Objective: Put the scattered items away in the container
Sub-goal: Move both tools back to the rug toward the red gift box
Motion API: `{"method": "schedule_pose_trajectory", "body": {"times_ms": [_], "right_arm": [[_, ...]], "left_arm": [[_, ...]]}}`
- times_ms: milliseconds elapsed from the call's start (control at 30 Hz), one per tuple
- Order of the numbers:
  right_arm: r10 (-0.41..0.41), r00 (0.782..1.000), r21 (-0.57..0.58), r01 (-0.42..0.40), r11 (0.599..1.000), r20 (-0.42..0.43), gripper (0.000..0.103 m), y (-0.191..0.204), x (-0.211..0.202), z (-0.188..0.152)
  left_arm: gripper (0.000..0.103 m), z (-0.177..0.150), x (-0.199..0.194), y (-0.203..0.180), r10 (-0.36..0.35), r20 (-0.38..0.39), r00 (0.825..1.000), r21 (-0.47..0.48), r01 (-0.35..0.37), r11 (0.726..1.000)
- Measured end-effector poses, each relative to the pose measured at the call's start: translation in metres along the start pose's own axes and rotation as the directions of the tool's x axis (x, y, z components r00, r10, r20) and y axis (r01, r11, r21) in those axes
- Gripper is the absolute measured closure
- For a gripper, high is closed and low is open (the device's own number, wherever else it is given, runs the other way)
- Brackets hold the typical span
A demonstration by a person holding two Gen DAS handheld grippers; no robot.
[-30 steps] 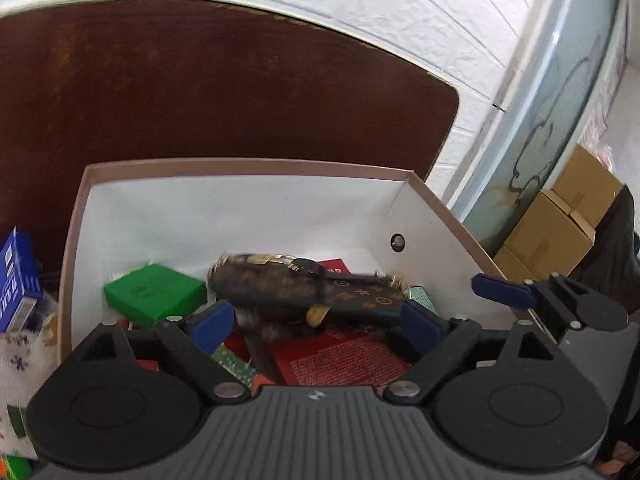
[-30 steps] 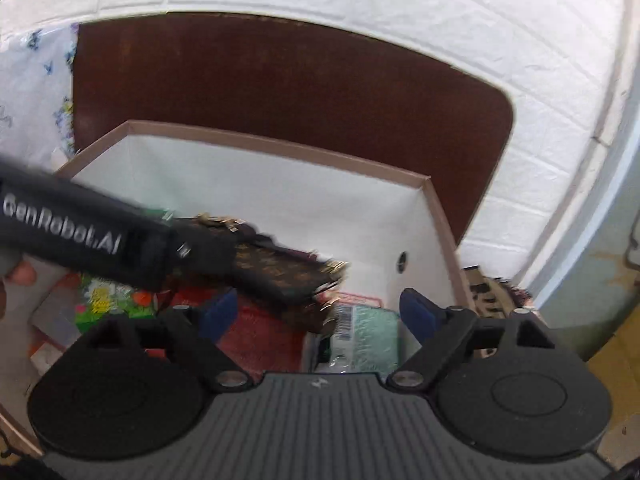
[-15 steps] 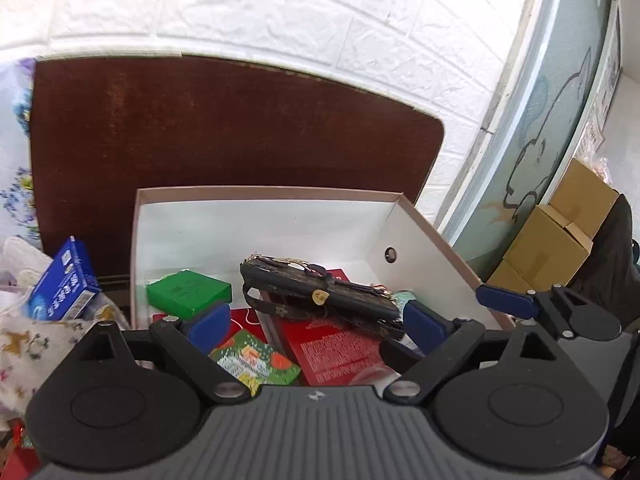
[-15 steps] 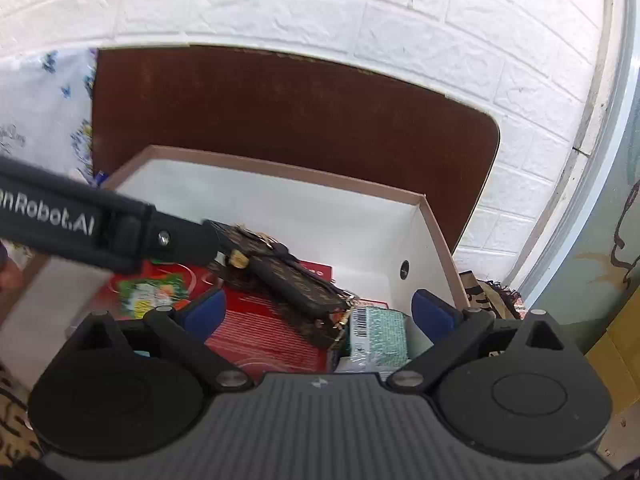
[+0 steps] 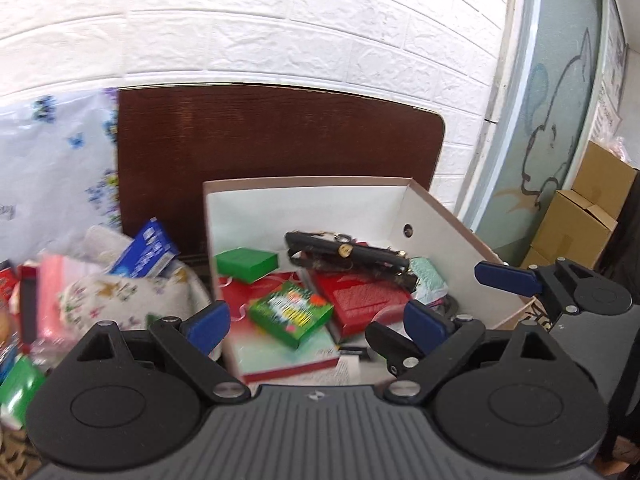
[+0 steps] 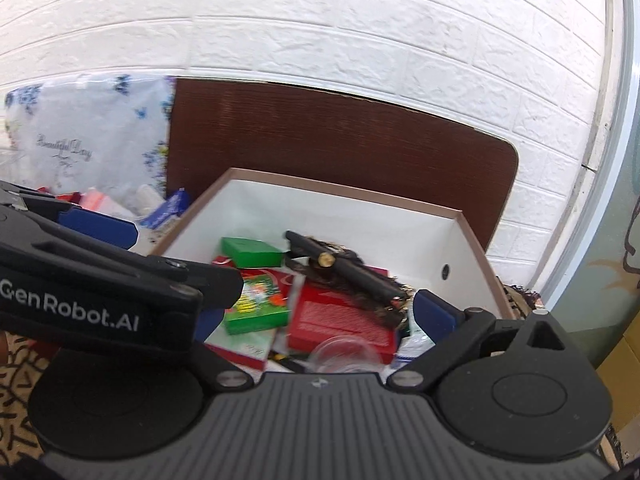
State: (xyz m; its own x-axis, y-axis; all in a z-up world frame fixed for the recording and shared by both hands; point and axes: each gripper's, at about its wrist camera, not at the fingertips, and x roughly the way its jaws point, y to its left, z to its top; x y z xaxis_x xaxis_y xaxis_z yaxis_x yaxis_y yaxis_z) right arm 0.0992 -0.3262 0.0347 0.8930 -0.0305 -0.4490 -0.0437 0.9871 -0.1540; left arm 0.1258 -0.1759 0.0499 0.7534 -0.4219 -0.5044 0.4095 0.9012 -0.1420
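The white box with a brown rim (image 5: 308,181) (image 6: 344,194) holds a dark patterned wallet (image 5: 348,254) (image 6: 352,274), which lies on a red box (image 5: 360,300) (image 6: 340,320). A plain green box (image 5: 246,264) (image 6: 250,252) and a green printed packet (image 5: 290,314) (image 6: 256,308) lie beside them. My left gripper (image 5: 316,326) hangs open in front of the box, with nothing between its fingers. My right gripper (image 6: 320,316) is open too, over the box's near edge. In the right wrist view the left gripper's arm (image 6: 100,292) crosses the lower left. Both views are a little blurred.
Left of the box lie loose items: a blue packet (image 5: 146,254), a floral cloth (image 5: 120,296), a pink pack (image 5: 60,280) and a floral plastic bag (image 6: 88,148). The dark wooden tabletop (image 5: 280,136) meets a white brick wall. Cardboard cartons (image 5: 580,216) stand at the right.
The wallet, earlier at the left gripper's fingertips, now lies loose in the box. Both grippers have drawn back and up from the box, and the right jaws have widened.
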Motion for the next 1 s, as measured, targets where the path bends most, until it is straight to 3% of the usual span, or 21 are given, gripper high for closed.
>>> {"method": "schedule_pose_trajectory", "body": {"times_ms": [300,467,767,1000], "right_arm": [[0.062,0.998,0.026,-0.062,0.998,0.029,0.004,0.036,-0.021,-0.013],[0.138,0.989,0.011,-0.139,0.990,0.043,0.004,0.069,-0.027,-0.029],[0.295,0.954,-0.129,-0.286,0.949,0.052,0.004,0.144,-0.036,-0.052],[0.329,0.944,-0.223,-0.315,0.923,0.027,0.005,0.176,-0.030,-0.062]], "left_arm": [[0.007,-0.035,-0.042,0.020,0.051,0.031,0.998,-0.067,-0.049,0.997],[0.006,-0.065,-0.065,0.045,0.069,0.023,0.997,-0.138,-0.065,0.988],[0.006,-0.110,-0.090,0.090,0.076,-0.025,0.997,-0.260,-0.080,0.962],[0.006,-0.126,-0.088,0.126,0.090,-0.048,0.995,-0.354,-0.101,0.930]]}}
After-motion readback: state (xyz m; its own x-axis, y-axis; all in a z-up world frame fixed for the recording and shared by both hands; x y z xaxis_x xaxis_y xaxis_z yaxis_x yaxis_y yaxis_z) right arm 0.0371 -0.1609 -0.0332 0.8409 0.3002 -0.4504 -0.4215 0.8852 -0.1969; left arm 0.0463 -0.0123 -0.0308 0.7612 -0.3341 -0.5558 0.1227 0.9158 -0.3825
